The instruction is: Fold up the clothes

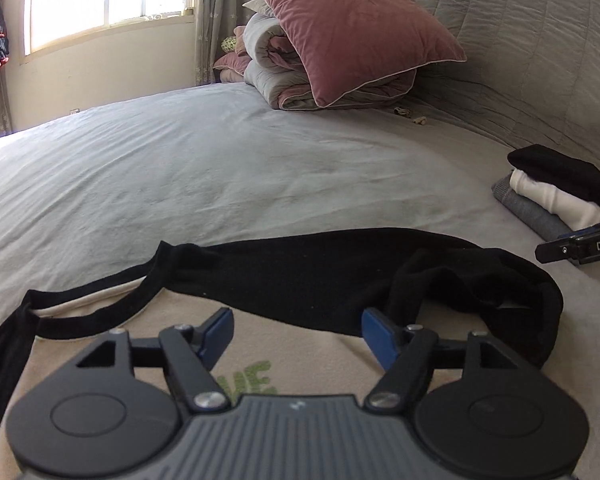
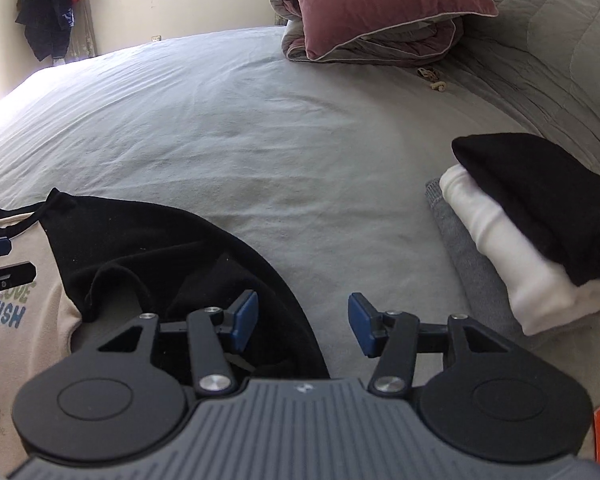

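Now both tools [image 1: 298, 332] [image 2: 303, 322] open, empty, above shirt [image 1: 300, 356].

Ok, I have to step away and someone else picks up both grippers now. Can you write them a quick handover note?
Left gripper: open, empty, above the shirt's cream front.
Right gripper: open, empty, over the shirt's black sleeve and the bed sheet.
The cream-and-black shirt lies on the bed, its right sleeve bunched and turned inward.
Done: a stack of three folded clothes, black on white on grey, sits to the right.
Left: this shirt's fold looks barely started; finish it, then probably add it to the stack.
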### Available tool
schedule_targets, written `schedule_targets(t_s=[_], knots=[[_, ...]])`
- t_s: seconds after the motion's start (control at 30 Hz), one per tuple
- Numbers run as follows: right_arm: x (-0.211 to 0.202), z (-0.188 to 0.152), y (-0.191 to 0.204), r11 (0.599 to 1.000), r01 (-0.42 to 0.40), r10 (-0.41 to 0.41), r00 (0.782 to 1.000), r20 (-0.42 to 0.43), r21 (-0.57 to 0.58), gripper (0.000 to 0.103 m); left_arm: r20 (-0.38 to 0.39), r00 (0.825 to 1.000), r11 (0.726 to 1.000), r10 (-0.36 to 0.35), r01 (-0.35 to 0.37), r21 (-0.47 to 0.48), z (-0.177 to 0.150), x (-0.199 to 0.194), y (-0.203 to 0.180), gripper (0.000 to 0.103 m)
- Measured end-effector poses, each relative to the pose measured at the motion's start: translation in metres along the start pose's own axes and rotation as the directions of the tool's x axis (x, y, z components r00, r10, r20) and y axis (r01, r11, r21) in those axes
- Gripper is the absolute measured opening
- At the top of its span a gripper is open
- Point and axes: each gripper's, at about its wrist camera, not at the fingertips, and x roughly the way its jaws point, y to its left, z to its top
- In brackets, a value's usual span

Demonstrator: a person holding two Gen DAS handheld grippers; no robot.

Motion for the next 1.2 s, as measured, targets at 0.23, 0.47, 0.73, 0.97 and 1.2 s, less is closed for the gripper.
schedule_targets(t_s=[0.23, 0.47, 0.73, 0.97, 1.2], knots=[[-0.022, -0.031, -0.017, 0.988, -0.012, 0.012, 1.0, 0.0, 0.151, 0.054, -0.009, 0.988, 0.984, -0.157, 0.157, 0.079, -0.01, -0.022, -0.066, 0.071], [-0.025, -0.059, -0.038, 0.977, -0.061, 0.059, 0.998, 0.019, 0.202, 0.053, -0.052, 0.98, 0.955, -0.192, 0.199, 0.219, -0.027, -0.008, -0.137, 0.06], [-0.033, -0.067, -0.068, 0.962, -0.115, 0.11, 0.993, 0.037, 0.248, 0.054, -0.105, 0.98, 0.977, -0.169, 0.18, 0.113, -0.033, 0.03, -0.169, 0.051], [-0.038, -0.07, -0.095, 0.935, -0.152, 0.138, 0.988, 0.067, 0.322, 0.054, -0.062, 0.87, 0.788, -0.49, 0.411, -0.458, -0.029, 0.04, -0.147, 0.012], [-0.045, -0.071, -0.115, 0.892, -0.198, 0.167, 0.98, 0.111, 0.406, 0.053, 0.199, 0.589, 0.213, -0.783, 0.555, -0.804, -0.074, 0.051, -0.145, 0.012]])
